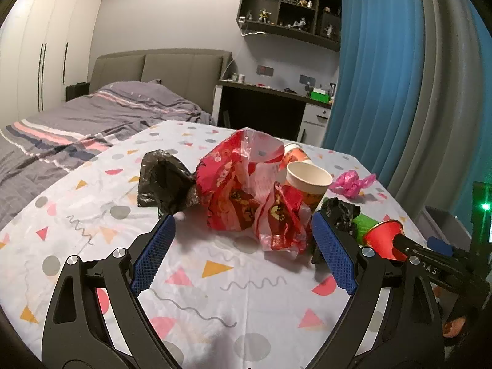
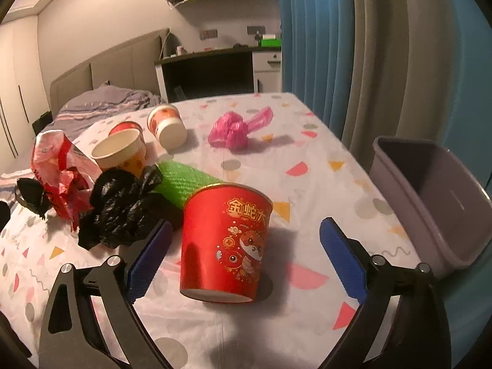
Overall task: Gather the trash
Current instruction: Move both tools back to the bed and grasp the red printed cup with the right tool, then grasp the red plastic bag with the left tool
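Trash lies on a table with a patterned cloth [image 1: 215, 276]. My left gripper [image 1: 243, 233] is open, just short of a crumpled red plastic bag [image 1: 236, 190]. A black bag [image 1: 163, 181] lies to its left, a paper cup [image 1: 307, 184] behind it. My right gripper [image 2: 246, 236] is open, with a red paper cup [image 2: 224, 243] standing between its fingers, untouched. A crumpled black bag [image 2: 120, 209], a green roll [image 2: 184, 181], more cups [image 2: 123, 153] [image 2: 167, 126] and a pink bag [image 2: 233, 130] lie beyond.
A grey bin [image 2: 430, 200] stands off the table's right edge. A bed [image 1: 92, 117] is to the left, a desk [image 1: 270, 104] behind, blue curtains [image 1: 384, 77] to the right. The right gripper shows at the right of the left wrist view [image 1: 430, 264].
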The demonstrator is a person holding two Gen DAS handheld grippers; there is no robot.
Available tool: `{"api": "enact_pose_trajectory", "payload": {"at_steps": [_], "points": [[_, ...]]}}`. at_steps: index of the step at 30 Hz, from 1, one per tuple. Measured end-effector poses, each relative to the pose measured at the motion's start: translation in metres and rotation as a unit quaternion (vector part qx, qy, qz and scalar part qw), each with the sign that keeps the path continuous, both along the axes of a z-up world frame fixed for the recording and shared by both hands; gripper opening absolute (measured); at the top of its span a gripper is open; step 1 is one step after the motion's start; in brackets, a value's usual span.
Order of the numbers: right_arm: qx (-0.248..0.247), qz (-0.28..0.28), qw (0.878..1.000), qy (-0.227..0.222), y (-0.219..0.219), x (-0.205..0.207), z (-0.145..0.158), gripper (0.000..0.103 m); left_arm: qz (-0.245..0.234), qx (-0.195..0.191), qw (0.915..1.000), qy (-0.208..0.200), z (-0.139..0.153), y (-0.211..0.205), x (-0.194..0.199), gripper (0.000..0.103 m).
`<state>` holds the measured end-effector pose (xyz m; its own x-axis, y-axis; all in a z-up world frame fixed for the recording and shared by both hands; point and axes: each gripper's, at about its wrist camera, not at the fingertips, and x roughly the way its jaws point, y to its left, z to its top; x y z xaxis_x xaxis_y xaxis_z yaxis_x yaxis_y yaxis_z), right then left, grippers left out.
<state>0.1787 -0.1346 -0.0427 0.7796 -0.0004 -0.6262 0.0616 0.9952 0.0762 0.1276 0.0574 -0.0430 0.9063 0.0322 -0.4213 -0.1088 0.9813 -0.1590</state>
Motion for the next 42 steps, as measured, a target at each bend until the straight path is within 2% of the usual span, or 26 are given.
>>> {"api": "enact_pose_trajectory", "payload": {"at_steps": [6,11,16,21,26,31,35,40,42], "points": [[0.005,0.007,1.0,0.023,0.0,0.007,-0.008,0.089,0.0,-0.002,1.0,0.005,-0.002,0.0,0.003,0.089],[0.008,0.02,0.999,0.036,0.001,0.012,-0.011,0.078,-0.008,-0.005,0.9999,0.009,-0.003,-0.003,0.007,0.089],[0.017,0.031,0.998,0.048,0.0,0.016,-0.014,0.061,-0.016,-0.012,0.9996,0.018,-0.007,-0.004,0.013,0.089],[0.034,0.034,0.998,0.042,-0.005,0.014,-0.013,0.058,-0.021,-0.014,0.9993,0.027,-0.01,-0.006,0.024,0.089],[0.046,0.033,0.998,0.018,-0.011,-0.001,-0.001,0.058,-0.036,-0.012,0.9985,0.039,-0.011,-0.013,0.044,0.089],[0.046,0.036,0.998,-0.01,-0.018,-0.022,0.012,0.058,-0.054,-0.017,0.9961,0.068,-0.017,-0.018,0.07,0.074],[0.052,0.039,0.998,-0.018,-0.023,-0.035,0.016,0.058,-0.081,-0.022,0.9916,0.099,-0.026,-0.022,0.088,0.056],[0.053,0.042,0.997,-0.025,-0.027,-0.049,0.019,0.059,-0.101,-0.045,0.9864,0.121,-0.034,-0.015,0.095,0.019],[0.053,0.042,0.997,-0.03,-0.029,-0.054,0.02,0.059,-0.105,-0.043,0.9868,0.116,-0.032,-0.015,0.091,0.013]]}}
